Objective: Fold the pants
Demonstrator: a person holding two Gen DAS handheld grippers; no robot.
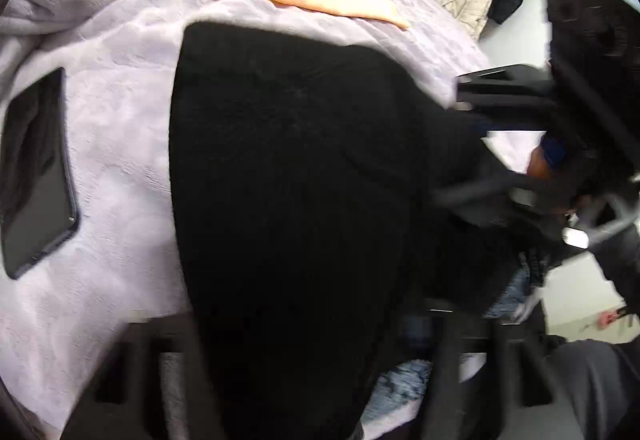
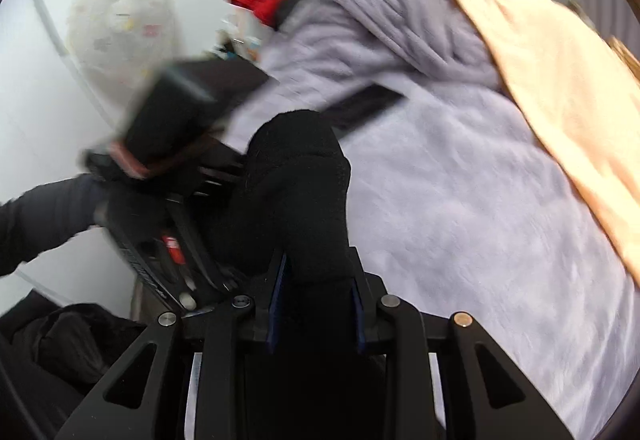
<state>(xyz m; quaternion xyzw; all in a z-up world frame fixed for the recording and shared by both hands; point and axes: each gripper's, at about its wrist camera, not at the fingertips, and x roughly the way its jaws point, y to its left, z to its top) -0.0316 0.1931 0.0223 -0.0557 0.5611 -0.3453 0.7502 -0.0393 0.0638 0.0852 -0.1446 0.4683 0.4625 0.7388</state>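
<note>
Tongs [image 2: 318,280] angled steeply down, clamped on black pants [image 2: 296,179].

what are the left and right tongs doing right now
Left tongs: closed on the black knit fabric pants.
Right tongs: closed on a bunched part of the same pants.

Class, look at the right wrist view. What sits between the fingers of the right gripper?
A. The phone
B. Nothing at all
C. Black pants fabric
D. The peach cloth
C: black pants fabric runs down between the fingers of the right gripper, which press on it.
</note>
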